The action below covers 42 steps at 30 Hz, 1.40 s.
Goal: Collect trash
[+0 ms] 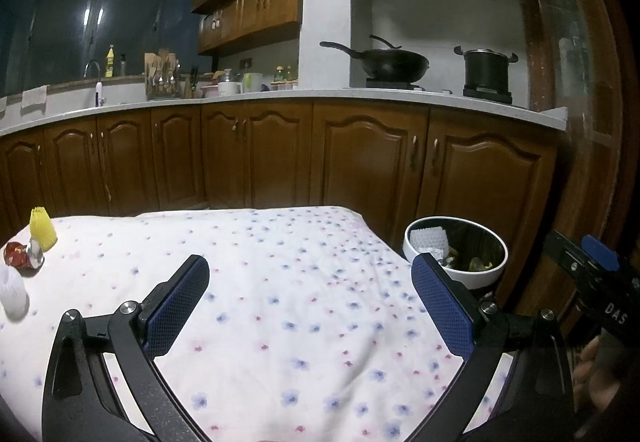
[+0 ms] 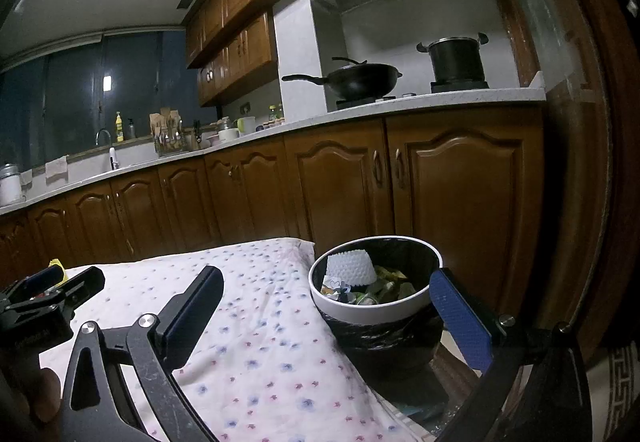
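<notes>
Left gripper [image 1: 310, 274]: jaws spread wide, empty, over floral tablecloth [image 1: 280, 282]. Right gripper [image 2: 326, 294]: spread, empty, beside trash bin [image 2: 376, 312], which already holds scraps. Remaining trash at far left edge: yellow foam net [image 1: 42, 229], red wrapper [image 1: 18, 254], white foam net [image 1: 12, 292]. Advice: approach low, pinch one piece squarely without snagging cloth.

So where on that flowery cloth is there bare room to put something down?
The wide middle of the tablecloth is bare, from the left tool to the far edge and right toward the trash bin. The far-left corner is crowded: yellow net, red wrapper, white net.
</notes>
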Each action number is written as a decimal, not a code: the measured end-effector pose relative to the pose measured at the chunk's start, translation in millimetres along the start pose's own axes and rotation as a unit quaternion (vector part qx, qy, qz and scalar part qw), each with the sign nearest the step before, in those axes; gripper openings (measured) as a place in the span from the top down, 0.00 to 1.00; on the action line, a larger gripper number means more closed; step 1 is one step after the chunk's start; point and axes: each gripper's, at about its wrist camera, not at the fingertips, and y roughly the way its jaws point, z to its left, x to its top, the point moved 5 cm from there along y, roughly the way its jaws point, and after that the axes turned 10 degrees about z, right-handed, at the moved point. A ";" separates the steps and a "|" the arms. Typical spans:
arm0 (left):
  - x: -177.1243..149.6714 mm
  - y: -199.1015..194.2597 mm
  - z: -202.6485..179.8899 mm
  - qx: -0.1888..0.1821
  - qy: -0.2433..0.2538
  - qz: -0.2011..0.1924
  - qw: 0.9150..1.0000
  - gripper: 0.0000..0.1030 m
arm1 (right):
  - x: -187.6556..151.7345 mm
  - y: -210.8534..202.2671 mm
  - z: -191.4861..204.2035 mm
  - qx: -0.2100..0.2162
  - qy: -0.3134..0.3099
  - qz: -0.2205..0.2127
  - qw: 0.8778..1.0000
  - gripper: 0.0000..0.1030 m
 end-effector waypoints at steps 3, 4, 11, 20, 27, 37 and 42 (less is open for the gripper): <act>-0.1 0.0 -0.2 0.000 0.000 0.000 1.000 0.00 | -0.4 0.1 0.8 0.000 0.000 0.000 1.000 0.00; -0.2 -0.2 -0.5 0.001 0.000 0.000 1.000 0.00 | -0.5 1.0 -0.2 0.001 -0.001 0.000 1.000 0.00; -0.1 -0.5 -0.8 0.001 -0.001 0.000 1.000 0.00 | -0.7 -0.4 0.8 0.000 0.000 0.000 1.000 0.00; -0.3 -0.8 -2.0 0.002 -0.001 0.000 1.000 0.00 | -0.4 0.7 -0.1 0.000 0.000 0.000 1.000 0.00; -0.6 -0.8 -2.1 0.002 0.000 0.000 1.000 0.00 | -0.5 0.2 0.3 0.001 0.000 0.000 1.000 0.00; -0.6 -0.3 -3.1 0.002 0.000 0.000 1.000 0.00 | -0.6 -0.2 0.8 0.001 0.001 0.000 1.000 0.00; -0.9 0.6 -2.1 0.000 0.002 0.001 1.000 0.00 | -0.6 -0.7 2.6 0.000 0.000 0.001 1.000 0.00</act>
